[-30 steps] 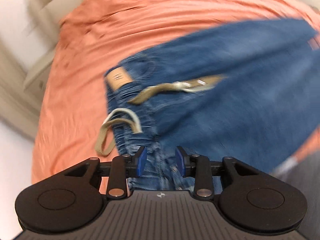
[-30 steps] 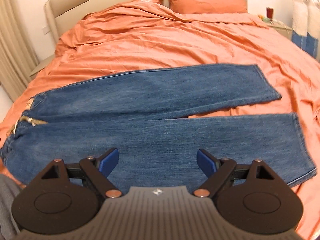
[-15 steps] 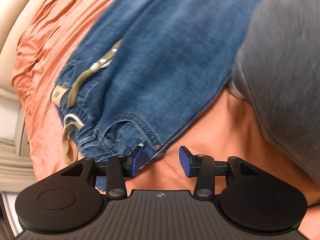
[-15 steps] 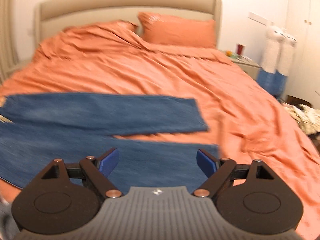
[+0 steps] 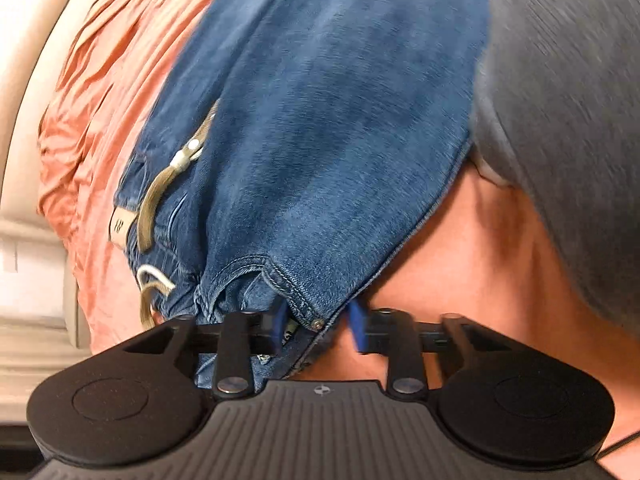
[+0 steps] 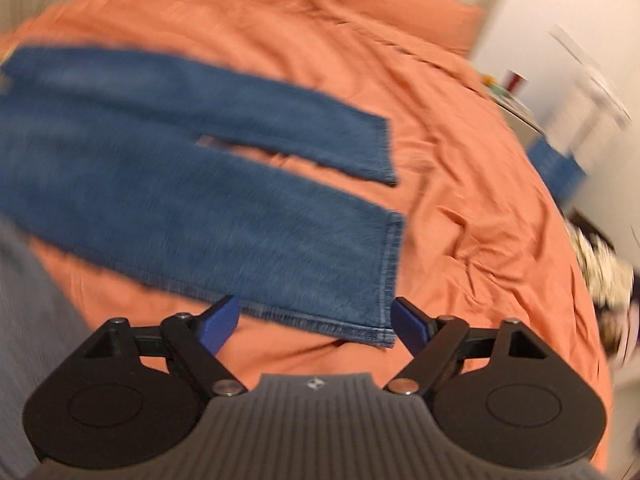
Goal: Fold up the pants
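Left wrist view: left tongs [image 5: 316, 330] closing around the waistband corner of the blue denim pants [image 5: 320, 120], blue pads not clearly pressing yet; pants lie on the orange bedsheet [image 5: 92, 92], tan drawstring [image 5: 152, 200] at the waist.

Right wrist view: right tongs [image 6: 316, 324] wide but closing, empty, just over the nearer leg hem [image 6: 390, 276]; both legs flat on the bed.

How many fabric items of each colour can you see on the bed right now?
Blue denim jeans: 1
Orange duvet cover: 1
Orange pillow: 1
Total: 3
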The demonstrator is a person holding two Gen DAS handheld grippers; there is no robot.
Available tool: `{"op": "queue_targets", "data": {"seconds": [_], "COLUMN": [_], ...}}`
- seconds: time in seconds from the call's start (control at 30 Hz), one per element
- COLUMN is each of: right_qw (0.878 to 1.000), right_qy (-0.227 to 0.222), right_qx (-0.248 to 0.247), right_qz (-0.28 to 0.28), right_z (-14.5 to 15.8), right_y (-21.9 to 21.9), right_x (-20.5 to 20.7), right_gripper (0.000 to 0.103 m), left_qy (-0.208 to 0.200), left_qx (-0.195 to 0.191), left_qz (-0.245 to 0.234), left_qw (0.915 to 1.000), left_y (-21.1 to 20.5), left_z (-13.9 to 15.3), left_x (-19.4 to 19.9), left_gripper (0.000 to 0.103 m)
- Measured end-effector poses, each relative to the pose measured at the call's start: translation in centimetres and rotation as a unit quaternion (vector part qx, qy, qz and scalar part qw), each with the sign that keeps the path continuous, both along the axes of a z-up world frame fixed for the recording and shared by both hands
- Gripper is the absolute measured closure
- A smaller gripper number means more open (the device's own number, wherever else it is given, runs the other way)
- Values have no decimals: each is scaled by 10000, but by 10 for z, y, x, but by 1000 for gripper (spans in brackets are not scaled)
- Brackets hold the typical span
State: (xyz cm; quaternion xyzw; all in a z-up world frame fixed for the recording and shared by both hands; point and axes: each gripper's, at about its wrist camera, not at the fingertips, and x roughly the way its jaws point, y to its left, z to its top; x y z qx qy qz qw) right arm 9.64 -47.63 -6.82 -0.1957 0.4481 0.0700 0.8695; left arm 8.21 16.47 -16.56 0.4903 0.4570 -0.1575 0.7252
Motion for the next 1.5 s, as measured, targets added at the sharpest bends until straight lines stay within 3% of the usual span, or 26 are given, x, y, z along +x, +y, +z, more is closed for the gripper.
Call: {"op": "queue_targets", "data": {"seconds": [0.17,0.37,0.57,0.67,0.73,0.87,1.03,1.27,1.5], "right_qw": [9941,9687,9397,9290,9145,8935,8891,8969,9044], "right_qy": [286,343,181,198,192,152,42,-256,-464], "right_qx": [-524,-1516,-2108,-2253,-2466,-2724,-2853,-2915,-2936], "right_qz": [907,1937,2687,2929,3202,3568,3578,3317,3061], "right_z": [-21,-44,-66,-79,-88,-101,-103,-102,-81], "right_y": [8,17,26,27,28,32,29,27,28], "right_x": [-3,-6,-4,1,-1,-8,-14,-20,-7], "right_gripper": [48,56,70,70,70,86,92,97,98], "left_qy": [-459,-945,-1047,-1060,-1046,-1040,-1057,-1165,-1349], "left_qx": [-515,-1411,-1679,-1668,-1690,-1669,-1749,-1875,-1992], "left_qz": [677,1807,2439,2587,2703,2806,2943,3089,3174], "left_qw": [9953,9688,9494,9455,9420,9395,9336,9251,9173], "left_y": [3,10,6,4,5,6,8,11,12], "left_z": [23,61,81,83,82,80,81,86,99], "left_x": [6,26,41,41,43,46,44,44,48], "left_gripper": [90,91,91,91,91,91,91,90,91]}}
